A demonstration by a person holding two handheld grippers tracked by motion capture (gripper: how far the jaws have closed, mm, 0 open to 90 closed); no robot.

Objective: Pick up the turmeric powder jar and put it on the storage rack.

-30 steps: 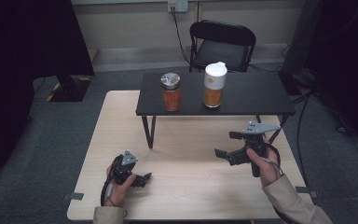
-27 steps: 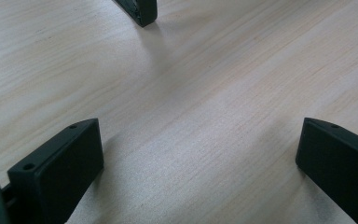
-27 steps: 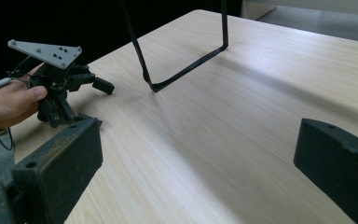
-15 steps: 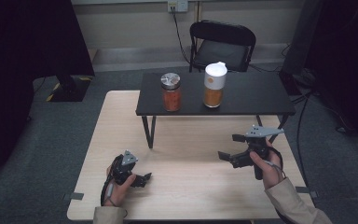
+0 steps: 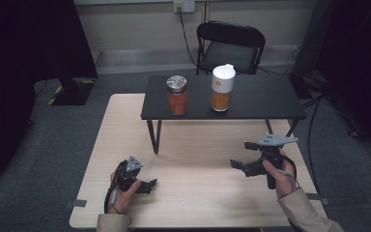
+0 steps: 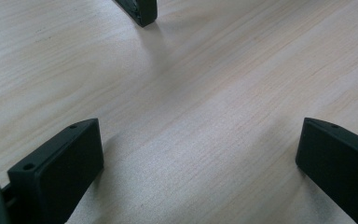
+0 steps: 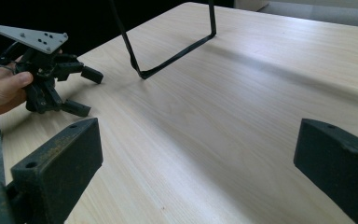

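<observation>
A: Entry, high view. Left gripper sits at lower left of the frame, low over the pale wooden table, held in the person's left hand. Jaws?

B: Spread wide, nothing between them. In the left gripper view both black jaws stand at the bottom corners, each cut off by the frame edge, with bare wood grain between. A dark piece at the top edge of that view is cropped; I cannot tell what it is.

A: Right gripper?

B: Lower right of the high view, in the right hand, grey three-cornered plate on top. Jaws apart and empty; the right gripper view confirms it, with the left gripper at upper left.

A: Nearest objects?

B: Both on the low black shelf table in the upper middle of the frame, well apart from either gripper. Glass jar with silver lid and orange-red contents toward its left; clear tumbler with white lid and amber contents just right of it, not touching. Labels too small to read.

A: Behind?

B: Black folding chair, its legs hidden by the shelf table.
</observation>
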